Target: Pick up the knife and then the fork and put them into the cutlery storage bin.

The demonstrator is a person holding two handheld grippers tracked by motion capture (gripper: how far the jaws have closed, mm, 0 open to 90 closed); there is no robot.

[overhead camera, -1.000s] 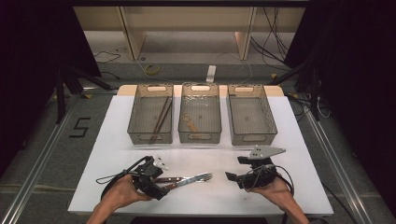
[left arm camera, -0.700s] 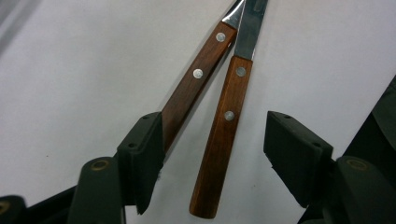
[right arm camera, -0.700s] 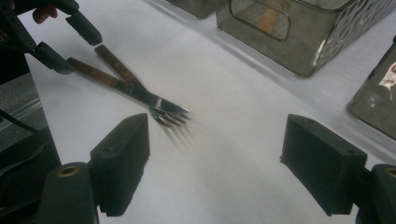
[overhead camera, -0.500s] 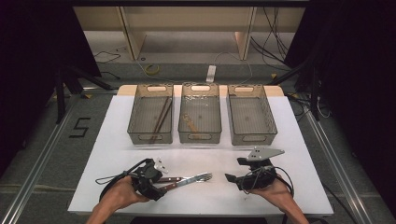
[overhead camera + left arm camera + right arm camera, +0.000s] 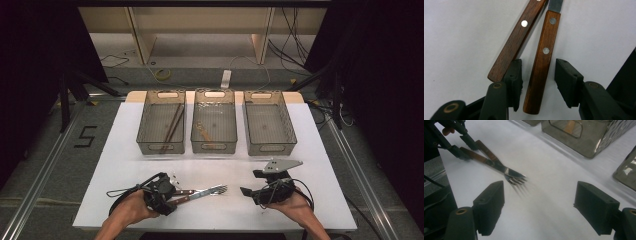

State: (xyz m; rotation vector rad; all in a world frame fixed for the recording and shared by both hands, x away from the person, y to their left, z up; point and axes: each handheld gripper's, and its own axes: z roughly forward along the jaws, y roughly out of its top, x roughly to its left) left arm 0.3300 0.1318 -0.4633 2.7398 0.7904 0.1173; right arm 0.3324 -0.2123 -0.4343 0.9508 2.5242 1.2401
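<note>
Two wooden-handled utensils lie side by side on the white table (image 5: 125, 150) near the person's edge, their metal heads pointing toward the right gripper (image 5: 247, 191); that layout suits sorting into the three mesh bins (image 5: 264, 149) at the far side, where the left bin (image 5: 150, 149) already holds dark sticks and the middle bin (image 5: 214, 148) a wooden-handled piece; the left gripper (image 5: 537, 78) comes at the handle ends, low over the table, presumably because the handles give the broadest grip; its jaws have just been closing and now stand at a middling gap, straddling the nearer handle (image 5: 540, 67) with daylight on both sides, so nothing is gripped yet; the second handle (image 5: 511, 45) slants away beside the left pad (image 5: 515, 77), its end close against that pad, which could drag it along when the jaws finish shutting; the fork tines (image 5: 515, 178) show in the right gripper view, ahead of that gripper's jaws, which stand wide with nothing between them; it seems to wait on the table well apart from the utensils.
</note>
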